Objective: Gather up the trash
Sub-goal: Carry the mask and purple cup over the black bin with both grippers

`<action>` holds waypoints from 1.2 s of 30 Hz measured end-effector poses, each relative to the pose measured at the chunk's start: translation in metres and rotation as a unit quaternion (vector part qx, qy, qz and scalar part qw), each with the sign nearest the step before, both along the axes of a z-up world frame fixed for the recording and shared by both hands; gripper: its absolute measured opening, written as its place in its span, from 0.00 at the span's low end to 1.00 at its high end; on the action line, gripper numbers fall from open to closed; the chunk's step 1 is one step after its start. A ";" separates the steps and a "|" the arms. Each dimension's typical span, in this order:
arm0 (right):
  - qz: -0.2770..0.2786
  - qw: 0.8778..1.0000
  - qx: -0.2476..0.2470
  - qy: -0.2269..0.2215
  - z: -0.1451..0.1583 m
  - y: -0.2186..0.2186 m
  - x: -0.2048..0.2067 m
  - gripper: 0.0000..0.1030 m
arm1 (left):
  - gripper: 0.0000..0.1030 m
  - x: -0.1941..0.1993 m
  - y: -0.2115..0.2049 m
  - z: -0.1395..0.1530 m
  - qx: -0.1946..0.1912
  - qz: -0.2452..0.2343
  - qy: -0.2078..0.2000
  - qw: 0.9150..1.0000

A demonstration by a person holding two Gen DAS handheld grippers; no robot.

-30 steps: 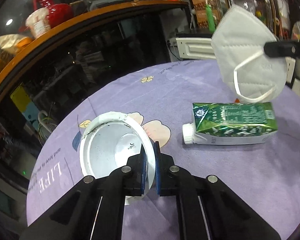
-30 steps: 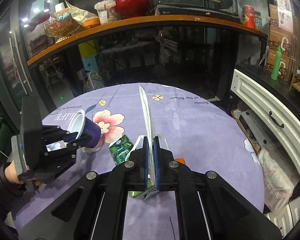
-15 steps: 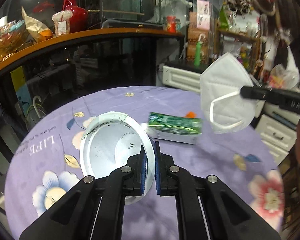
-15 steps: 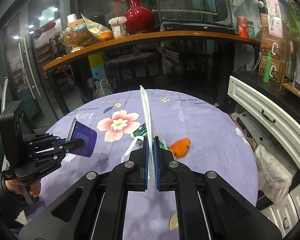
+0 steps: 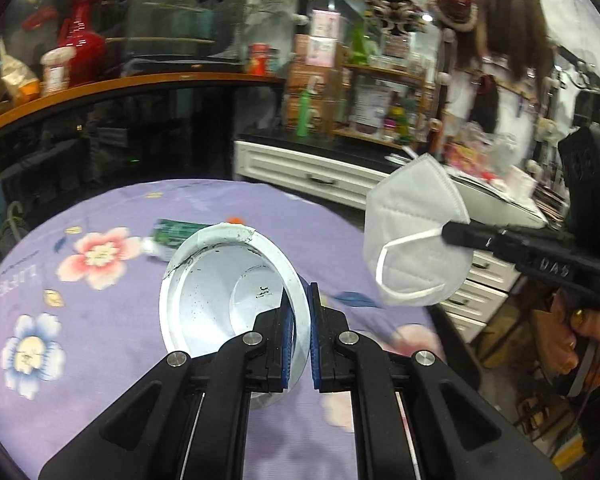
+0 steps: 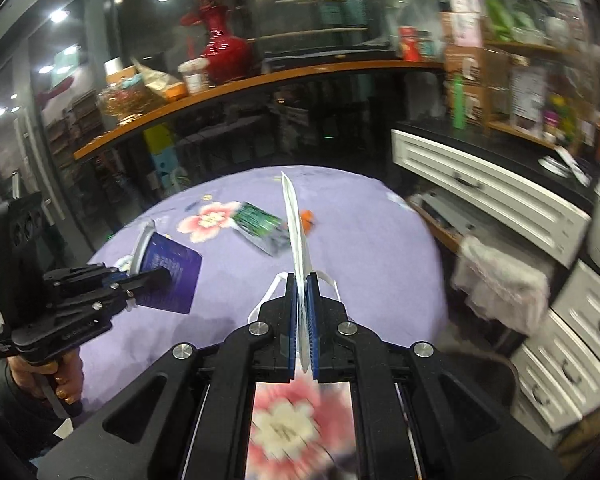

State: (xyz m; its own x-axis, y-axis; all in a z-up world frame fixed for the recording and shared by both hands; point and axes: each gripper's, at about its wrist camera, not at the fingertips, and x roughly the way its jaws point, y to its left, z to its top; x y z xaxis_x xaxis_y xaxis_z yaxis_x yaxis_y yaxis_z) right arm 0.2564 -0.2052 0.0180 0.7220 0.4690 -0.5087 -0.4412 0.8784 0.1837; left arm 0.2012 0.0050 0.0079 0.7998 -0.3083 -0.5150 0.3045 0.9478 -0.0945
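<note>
Cup [image 5: 220,300] rim pinched in our left gripper [image 5: 298,336], above the purple table [image 5: 80,360]: light, thin-walled, crushable, so we hold the rim only. Right view: right gripper [image 6: 302,320] clamped on the soft, limp mask [image 6: 296,220], also above the table; the carton [image 6: 260,228] lies on it.

Both wrist cams angled down – shared view: purple table [image 5: 100,344].

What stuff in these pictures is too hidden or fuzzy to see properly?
- Green carton: left wrist view, mostly hidden behind the cup; its print is blurred in both views.
- Orange scrap: right wrist view, partly behind the mask, too blurred to identify.
- Trash bin: in neither view.
</note>
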 end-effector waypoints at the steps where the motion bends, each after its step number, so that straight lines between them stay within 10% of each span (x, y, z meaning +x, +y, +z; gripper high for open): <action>1: -0.013 1.000 0.000 0.003 -0.005 -0.011 -0.006 0.05 | 0.08 -0.002 -0.010 -0.001 -0.003 -0.011 0.001 1.000; 24: -0.173 0.975 -0.006 0.137 -0.155 -0.140 -0.017 0.08 | 0.08 -0.003 -0.185 -0.041 0.001 -0.175 0.056 0.983; 29: -0.210 0.967 0.015 0.146 -0.171 -0.159 -0.026 0.50 | 0.08 0.007 -0.204 -0.067 0.014 -0.186 0.091 0.978; 36: -0.258 0.957 0.011 0.135 -0.168 -0.194 -0.047 0.61 | 0.08 0.015 -0.225 -0.100 0.038 -0.193 0.129 0.972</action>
State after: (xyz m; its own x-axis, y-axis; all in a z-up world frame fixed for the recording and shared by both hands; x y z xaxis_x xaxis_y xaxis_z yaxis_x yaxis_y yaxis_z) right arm 0.2091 -0.3989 -0.1496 0.7036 0.0984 -0.7038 0.1162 0.9611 0.2506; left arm 0.2159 -0.2199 -0.0921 0.4730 -0.5129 -0.7164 0.6136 0.7753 -0.1499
